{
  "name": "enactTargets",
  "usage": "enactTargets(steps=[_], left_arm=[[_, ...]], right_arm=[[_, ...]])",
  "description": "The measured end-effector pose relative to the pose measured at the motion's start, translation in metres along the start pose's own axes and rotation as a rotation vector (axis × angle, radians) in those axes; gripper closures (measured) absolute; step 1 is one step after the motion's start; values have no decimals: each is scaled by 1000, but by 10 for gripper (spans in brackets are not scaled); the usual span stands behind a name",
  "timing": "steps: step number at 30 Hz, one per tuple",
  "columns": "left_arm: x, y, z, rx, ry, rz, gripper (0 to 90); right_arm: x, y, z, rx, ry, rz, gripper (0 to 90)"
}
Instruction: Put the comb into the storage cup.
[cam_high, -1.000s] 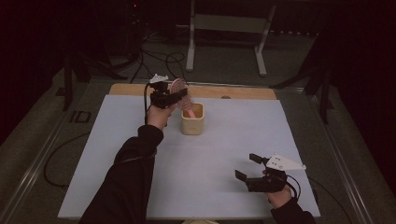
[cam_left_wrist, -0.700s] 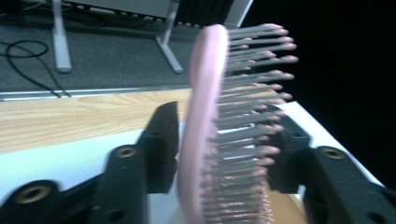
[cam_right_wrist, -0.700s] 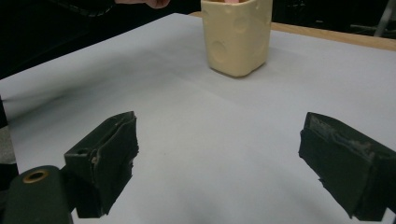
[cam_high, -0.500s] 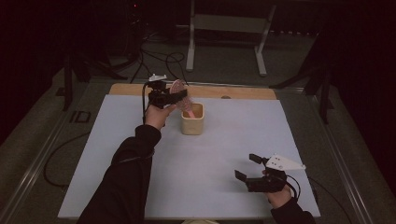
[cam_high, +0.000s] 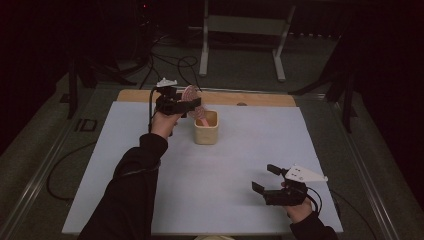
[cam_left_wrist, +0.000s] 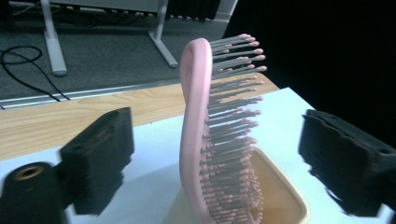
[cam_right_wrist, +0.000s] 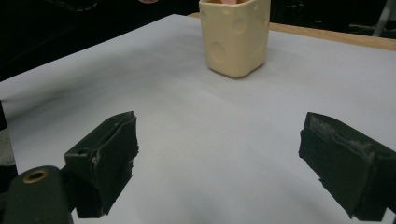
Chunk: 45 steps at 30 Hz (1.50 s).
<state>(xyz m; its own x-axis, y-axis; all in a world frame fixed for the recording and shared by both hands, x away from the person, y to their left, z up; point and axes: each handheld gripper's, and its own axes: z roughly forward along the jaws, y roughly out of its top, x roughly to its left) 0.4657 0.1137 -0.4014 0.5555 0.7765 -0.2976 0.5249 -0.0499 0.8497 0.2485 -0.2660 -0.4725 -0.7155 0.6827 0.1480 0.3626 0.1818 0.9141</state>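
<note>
Left tongs (cam_left_wrist: 215, 154) have just been opening: a second ago clamped on the pink brush (cam_left_wrist: 205, 140), now pads clear both sides. Brush stands handle-down in the cream cup (cam_high: 206, 129) at the desk's (cam_high: 240, 165) far side. Left gripper view shows the bristles; right gripper view, the cup's dimpled wall. Right tongs (cam_high: 264, 180) wide apart, empty, unmoved.

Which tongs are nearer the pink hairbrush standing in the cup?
Left. The left tongs have just opened around the pink hairbrush, pads clear of it; the right tongs sit far off at the table's near edge.
</note>
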Motion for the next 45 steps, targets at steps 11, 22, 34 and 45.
enactTargets(steps=[11,22,34,45], left_arm=[[-1,1,-10,23,25,37,3],[-2,-2,-17,44,25,80,2],[-7,-4,-25,69,-20,138,2],[-9,-9,-36,69,-36,173,3]], right_arm=[[0,0,0,-3,-1,3,111],[0,0,0,1,-1,7,111],[-1,0,0,3,-2,9,112],[-1,0,0,0,-1,9,112]])
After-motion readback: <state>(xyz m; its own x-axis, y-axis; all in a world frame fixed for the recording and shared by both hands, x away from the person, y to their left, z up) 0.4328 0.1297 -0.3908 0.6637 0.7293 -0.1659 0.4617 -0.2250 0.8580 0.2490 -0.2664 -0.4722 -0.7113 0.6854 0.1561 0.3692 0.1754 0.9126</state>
